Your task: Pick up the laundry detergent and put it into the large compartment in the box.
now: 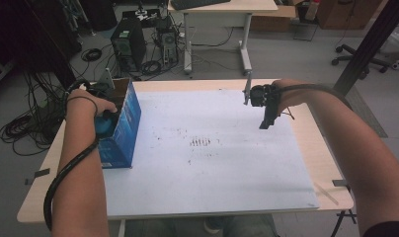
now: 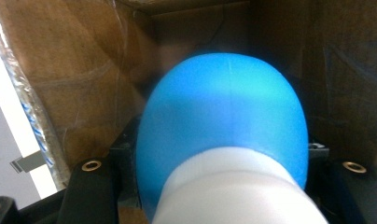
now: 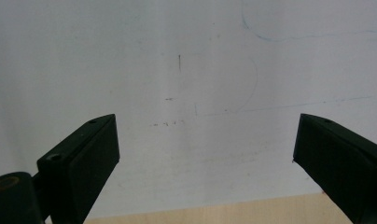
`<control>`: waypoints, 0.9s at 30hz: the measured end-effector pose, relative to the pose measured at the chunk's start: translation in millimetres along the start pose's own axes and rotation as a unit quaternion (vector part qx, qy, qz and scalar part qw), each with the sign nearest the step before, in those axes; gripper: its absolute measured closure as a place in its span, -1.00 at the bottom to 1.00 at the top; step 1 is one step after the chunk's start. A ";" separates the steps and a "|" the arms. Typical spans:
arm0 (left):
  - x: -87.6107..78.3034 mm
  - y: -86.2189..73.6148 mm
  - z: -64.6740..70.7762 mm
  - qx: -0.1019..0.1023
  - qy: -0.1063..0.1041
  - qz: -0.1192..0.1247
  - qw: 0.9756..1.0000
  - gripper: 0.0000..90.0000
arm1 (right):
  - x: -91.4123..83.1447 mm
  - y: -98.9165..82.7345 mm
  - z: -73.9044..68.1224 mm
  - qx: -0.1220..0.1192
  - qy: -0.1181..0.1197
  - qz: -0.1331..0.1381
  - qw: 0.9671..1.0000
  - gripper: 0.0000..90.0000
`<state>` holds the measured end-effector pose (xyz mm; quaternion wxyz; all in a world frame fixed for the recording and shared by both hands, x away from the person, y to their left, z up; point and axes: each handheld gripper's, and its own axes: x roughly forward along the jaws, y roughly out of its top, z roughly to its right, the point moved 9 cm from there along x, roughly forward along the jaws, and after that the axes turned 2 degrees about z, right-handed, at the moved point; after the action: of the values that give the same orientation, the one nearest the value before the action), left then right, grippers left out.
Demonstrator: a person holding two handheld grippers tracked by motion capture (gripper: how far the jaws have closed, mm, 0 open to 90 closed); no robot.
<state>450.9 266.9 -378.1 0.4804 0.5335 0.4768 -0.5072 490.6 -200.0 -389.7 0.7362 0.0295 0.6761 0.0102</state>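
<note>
Spreading across most of the high view, the counter [image 1: 306, 148] carries a white sheet [image 1: 212, 163], and on the sheet's left edge stands a blue carton [image 1: 122, 129] with its top flaps open; this carton is the landmark for everything else. Reaching into the carton's open mouth, the left tool [image 1: 104, 118] is clenched on a blue bulb-shaped object with a white neck [image 2: 224, 121], the black jaws pressing on either side of the blue body. In the left gripper view the bulb sits between the carton's brown cardboard walls, so it is inside the carton, apart from the walls as far as I can tell, though whether it rests on the bottom is hidden. Well to the right of the carton, past the middle of the sheet, the right tool [image 1: 264, 118] hangs released over the bare sheet, jaws wide apart and holding nothing.

Judging from this, the main risk is the rounded, smooth body slipping out of a two-sided pinch. A second risk is the light carton tipping or sliding if the left tool catches a flap or wall, since the right tool is too far off to steady it
</note>
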 end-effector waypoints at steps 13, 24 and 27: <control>0.5 -0.9 1.4 -0.003 0.005 -0.003 1.000 -0.26 | 0.2 0.4 -0.9 0.001 0.000 0.004 1.000 -0.85; -1.5 -1.3 2.9 -0.002 0.003 0.000 1.000 -0.27 | 0.7 0.1 -0.9 0.002 0.000 0.006 1.000 -0.85; -2.9 -1.3 2.8 -0.004 0.004 0.001 1.000 -0.29 | 0.3 0.3 -1.1 0.002 0.000 0.005 1.000 -0.85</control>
<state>449.2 264.1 -375.3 0.4809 0.5340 0.4801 -0.5030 489.5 -199.7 -390.1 0.7363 0.0340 0.6757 0.0129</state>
